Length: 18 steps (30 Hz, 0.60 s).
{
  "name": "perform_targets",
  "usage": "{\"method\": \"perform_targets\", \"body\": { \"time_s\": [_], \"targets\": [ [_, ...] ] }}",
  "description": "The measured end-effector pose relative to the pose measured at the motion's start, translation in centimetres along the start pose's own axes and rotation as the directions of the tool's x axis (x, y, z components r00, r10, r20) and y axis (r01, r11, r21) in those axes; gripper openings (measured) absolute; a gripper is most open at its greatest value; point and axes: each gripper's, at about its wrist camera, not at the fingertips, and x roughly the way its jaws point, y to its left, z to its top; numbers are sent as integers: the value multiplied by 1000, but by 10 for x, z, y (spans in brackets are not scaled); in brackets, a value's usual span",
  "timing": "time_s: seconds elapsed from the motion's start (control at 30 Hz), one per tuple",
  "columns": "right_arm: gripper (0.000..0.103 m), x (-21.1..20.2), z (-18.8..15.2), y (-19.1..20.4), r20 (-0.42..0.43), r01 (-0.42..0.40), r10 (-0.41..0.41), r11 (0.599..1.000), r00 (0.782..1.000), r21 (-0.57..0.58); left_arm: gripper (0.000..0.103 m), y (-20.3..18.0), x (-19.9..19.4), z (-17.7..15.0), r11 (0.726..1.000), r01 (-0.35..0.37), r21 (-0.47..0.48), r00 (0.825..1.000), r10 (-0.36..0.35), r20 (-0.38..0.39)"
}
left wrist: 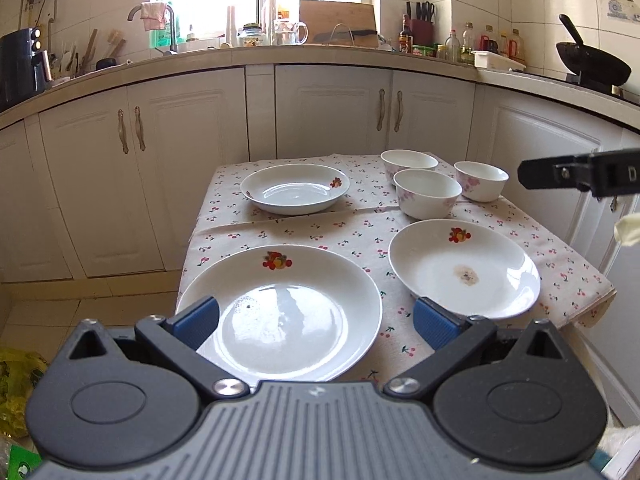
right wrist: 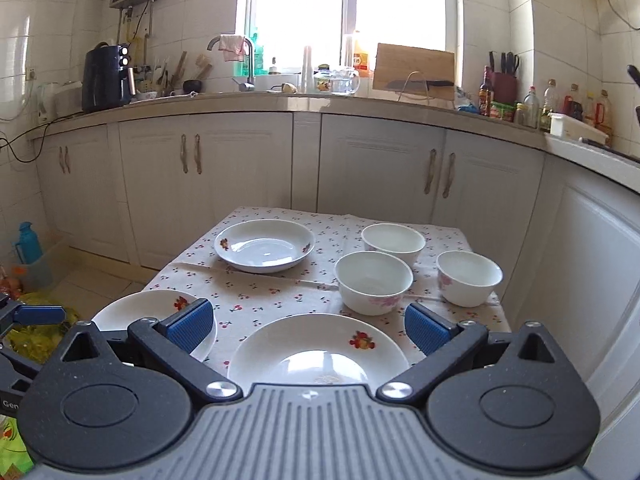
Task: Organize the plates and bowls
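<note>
Three white plates lie on a cherry-print tablecloth: a near left plate [left wrist: 288,312] [right wrist: 140,310], a near right plate [left wrist: 464,266] [right wrist: 316,350] with a brown stain, and a far plate [left wrist: 294,188] [right wrist: 264,244]. Three white bowls with pink flowers stand at the far right: front bowl [left wrist: 427,193] [right wrist: 373,282], back bowl [left wrist: 408,162] [right wrist: 393,240], right bowl [left wrist: 481,180] [right wrist: 469,277]. My left gripper [left wrist: 316,322] is open and empty above the near left plate. My right gripper [right wrist: 310,328] is open and empty above the near right plate.
The small table's cloth [left wrist: 360,232] hangs over the edges. White cabinets [left wrist: 332,116] and a counter with bottles, a cutting board and a wok [left wrist: 592,64] stand behind. A yellow bag [right wrist: 40,332] lies on the floor at the left.
</note>
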Motion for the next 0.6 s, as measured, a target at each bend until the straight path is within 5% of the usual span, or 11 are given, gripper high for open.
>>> {"method": "perform_targets", "body": {
  "time_s": [0.6],
  "targets": [
    [103, 72, 3, 28, -150, -65, 58, 997, 987, -47, 102, 56, 47, -44, 997, 77, -15, 978, -79, -193]
  ]
}}
